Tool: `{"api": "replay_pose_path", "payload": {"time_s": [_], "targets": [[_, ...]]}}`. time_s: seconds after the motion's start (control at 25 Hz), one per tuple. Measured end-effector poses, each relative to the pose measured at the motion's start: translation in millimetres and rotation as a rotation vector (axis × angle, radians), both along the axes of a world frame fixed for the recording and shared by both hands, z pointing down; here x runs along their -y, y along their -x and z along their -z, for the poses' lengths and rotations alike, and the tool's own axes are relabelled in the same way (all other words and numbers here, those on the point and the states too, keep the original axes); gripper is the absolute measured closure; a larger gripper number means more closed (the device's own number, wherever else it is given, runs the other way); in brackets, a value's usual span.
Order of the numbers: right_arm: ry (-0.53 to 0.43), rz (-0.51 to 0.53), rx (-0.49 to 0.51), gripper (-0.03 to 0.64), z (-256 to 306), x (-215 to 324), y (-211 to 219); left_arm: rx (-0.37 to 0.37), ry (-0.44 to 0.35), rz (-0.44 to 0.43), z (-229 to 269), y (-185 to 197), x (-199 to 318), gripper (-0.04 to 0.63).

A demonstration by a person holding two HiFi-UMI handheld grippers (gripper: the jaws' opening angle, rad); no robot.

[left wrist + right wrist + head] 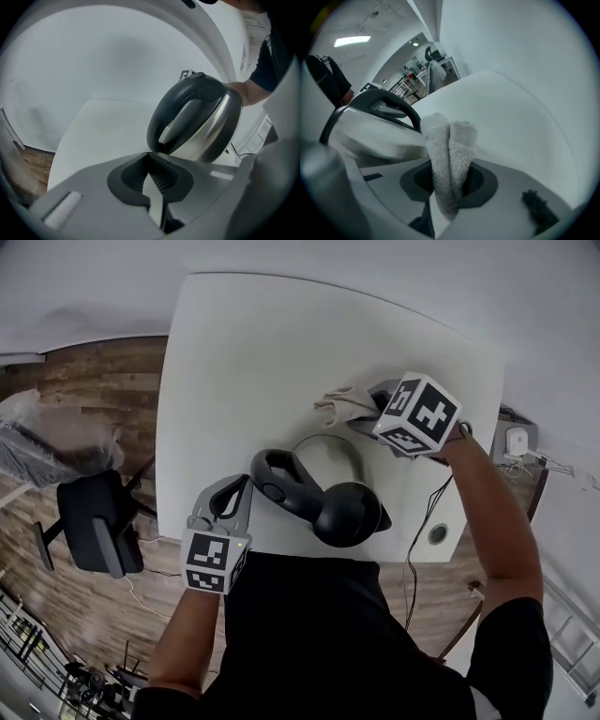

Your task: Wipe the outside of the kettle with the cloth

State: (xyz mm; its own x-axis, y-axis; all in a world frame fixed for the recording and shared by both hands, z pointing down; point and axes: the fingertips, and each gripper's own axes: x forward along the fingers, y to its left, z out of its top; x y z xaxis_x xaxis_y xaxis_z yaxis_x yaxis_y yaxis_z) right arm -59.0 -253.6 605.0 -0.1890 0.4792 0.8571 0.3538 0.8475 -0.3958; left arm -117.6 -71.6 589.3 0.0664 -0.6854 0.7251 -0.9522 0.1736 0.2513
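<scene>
Left gripper point(247, 482): jaws drawn nearly together, only a thin slit of table showing between the pads in its own view point(151, 161), nothing between them. The tips sit right at the lower end of the kettle's handle point(161, 117). Cannot tell whether they press on it.

Kettle point(342, 512): near the person's edge of the table, between the two grippers. The black handle point(277, 479) faces the left gripper. The dark lid end is toward the person and the steel body farther in. It reads as tipped toward the person rather than upright, though this is not certain.

Cloth point(345, 405): a pale towel, folded, just beyond the steel body. In the right gripper view the fold point(447, 150) stands just right of the steel side point(370, 131), very close. Contact not clear.

Right gripper point(375, 409): clamped on the cloth, with the fold standing up out of the jaws point(450, 183).

Judgement: the steel wall lies to the left of the cloth, so the wipe runs that way. The right hand is the nearer one, and the left is placed to steady the handle.

Table point(253, 352): white, smooth, otherwise bare, with a cable hole point(438, 533) at the near right and a cord point(427, 512) running to it.

Room: wood floor point(84, 381) and a black chair point(98, 521) to the left.
</scene>
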Motion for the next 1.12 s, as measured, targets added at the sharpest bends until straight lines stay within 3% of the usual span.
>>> {"api": "replay_pose_path", "payload": {"time_s": [0.08, 0.16, 0.36, 0.64, 0.8, 0.96, 1.12], "targets": [[-0.02, 0.127, -0.072, 0.518, -19.0, -14.4, 10.2, -0.009, -0.002, 0.019, -0.7, 3.3, -2.0, 0.588], [-0.011, 0.191, -0.122, 0.518, -24.7, -21.9, 11.6, -0.015, -0.005, 0.026, -1.0, 5.2, -4.2, 0.589], [0.028, 0.164, -0.149, 0.518, -12.4, -21.4, 4.3, -0.025, -0.018, 0.031, 0.2, 9.0, -5.0, 0.589], [0.045, 0.098, -0.036, 0.518, 40.5, -25.7, -1.1, -0.03, -0.032, -0.003, -0.7, 7.3, 2.5, 0.589], [0.039, 0.105, 0.024, 0.518, 71.8, -33.7, -3.9, -0.042, -0.037, -0.003, 1.3, 7.5, 3.7, 0.589], [0.022, 0.114, 0.105, 0.518, 111.6, -38.6, -7.5, -0.002, -0.051, -0.033, 3.8, 7.4, 6.0, 0.588], [-0.018, 0.179, 0.193, 0.518, 153.4, -49.7, -11.4, -0.005, -0.048, -0.034, 1.9, 7.9, 4.5, 0.589]]}}
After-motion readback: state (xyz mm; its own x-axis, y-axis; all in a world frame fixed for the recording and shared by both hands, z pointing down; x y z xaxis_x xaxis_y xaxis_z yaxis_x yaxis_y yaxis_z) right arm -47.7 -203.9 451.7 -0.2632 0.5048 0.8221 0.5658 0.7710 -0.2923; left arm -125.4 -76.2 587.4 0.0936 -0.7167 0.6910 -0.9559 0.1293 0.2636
